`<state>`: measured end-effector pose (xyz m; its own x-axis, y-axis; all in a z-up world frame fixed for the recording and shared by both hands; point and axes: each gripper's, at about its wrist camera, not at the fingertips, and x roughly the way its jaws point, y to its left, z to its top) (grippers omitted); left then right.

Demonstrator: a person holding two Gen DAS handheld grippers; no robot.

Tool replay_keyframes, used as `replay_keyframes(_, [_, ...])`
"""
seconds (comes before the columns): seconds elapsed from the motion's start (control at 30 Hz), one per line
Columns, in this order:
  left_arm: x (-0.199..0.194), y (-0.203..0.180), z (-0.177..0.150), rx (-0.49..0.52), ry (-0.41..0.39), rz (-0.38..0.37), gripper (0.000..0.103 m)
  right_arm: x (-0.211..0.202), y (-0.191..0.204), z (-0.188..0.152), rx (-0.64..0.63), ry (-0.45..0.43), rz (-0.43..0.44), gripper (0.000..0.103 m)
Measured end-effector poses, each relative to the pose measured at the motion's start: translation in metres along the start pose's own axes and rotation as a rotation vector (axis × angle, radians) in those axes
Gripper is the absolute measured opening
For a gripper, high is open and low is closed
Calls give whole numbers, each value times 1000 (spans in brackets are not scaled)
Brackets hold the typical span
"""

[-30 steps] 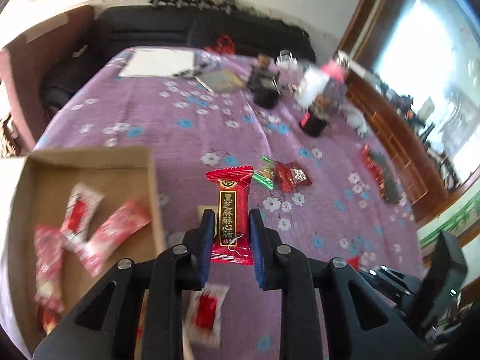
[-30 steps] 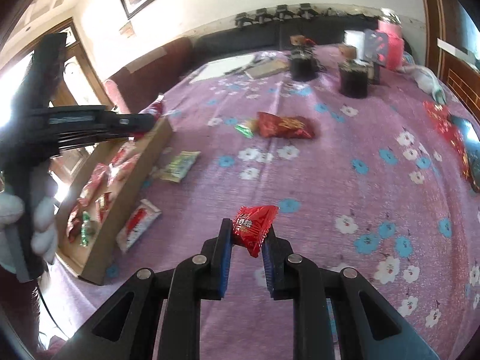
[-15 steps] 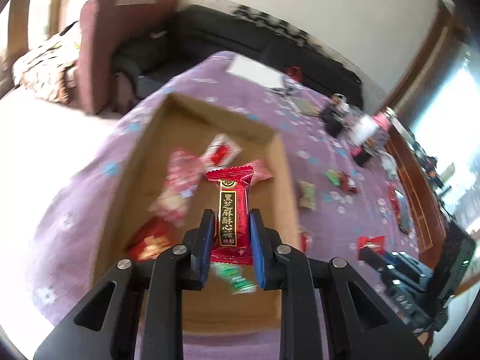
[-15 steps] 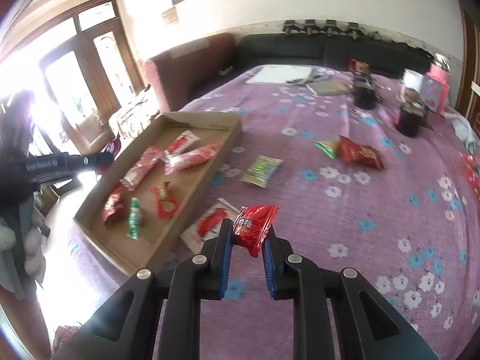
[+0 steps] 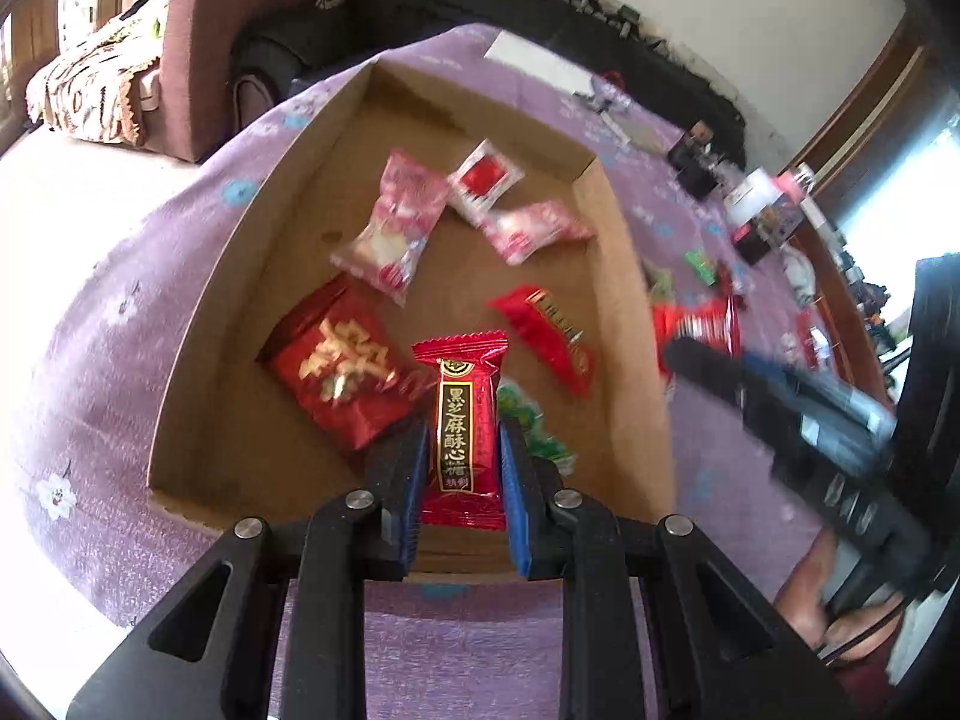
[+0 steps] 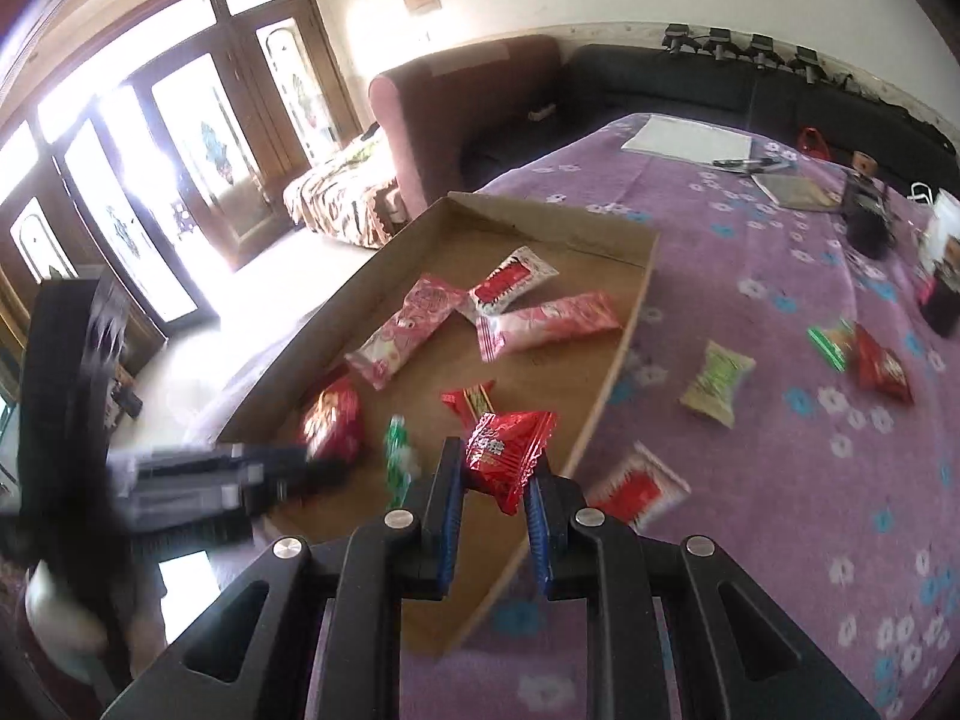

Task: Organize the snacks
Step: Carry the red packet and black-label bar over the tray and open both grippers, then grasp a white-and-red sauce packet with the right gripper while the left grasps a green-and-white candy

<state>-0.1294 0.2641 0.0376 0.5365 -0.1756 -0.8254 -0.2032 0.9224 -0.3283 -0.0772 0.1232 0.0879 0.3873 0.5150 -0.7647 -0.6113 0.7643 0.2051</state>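
Left wrist view
Left gripper (image 5: 462, 468): clenched on an upright red sesame candy (image 5: 462, 420), both blue pads pressing its sides.
Candy position: above the near end of the cardboard tray (image 5: 198, 324).
Tray contents: pink packets at the far end, a red peanut packet (image 5: 342, 372) at the left, a red wrapper at the right, a green candy just right of the fingers.
Right gripper (image 5: 678, 354): blurred, at the tray's right wall.

Right wrist view
Right gripper (image 6: 492, 498): grasping a crumpled red snack packet (image 6: 507, 450).
Packet position: above the tray's (image 6: 630, 324) near right edge.
Tablecloth (image 6: 750, 240): purple, floral; a green packet (image 6: 717, 381) and a red-and-white packet (image 6: 639, 486) lie right of the tray.
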Motion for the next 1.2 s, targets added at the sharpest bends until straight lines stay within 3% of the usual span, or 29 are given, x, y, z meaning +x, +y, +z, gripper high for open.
replay_keyframes(0.3, [5, 1, -2, 27, -21, 69, 21, 50, 9, 30, -39, 60, -51, 19])
replay_keyframes(0.6, [4, 6, -3, 42, -40, 114, 21, 66, 2, 35, -22, 78, -70, 22])
replay_keyframes(0.7, [5, 4, -2, 48, -39, 121, 22, 59, 2, 38, -19, 55, -73, 40])
replay_keyframes(0.97, [-8, -1, -2, 46, -52, 110, 23, 19, 1, 42, -16, -44, -83, 45])
replay_keyframes(1.2, [-26, -11, -6, 77, -87, 112, 23, -17, -33, 31, 73, -107, -102, 50])
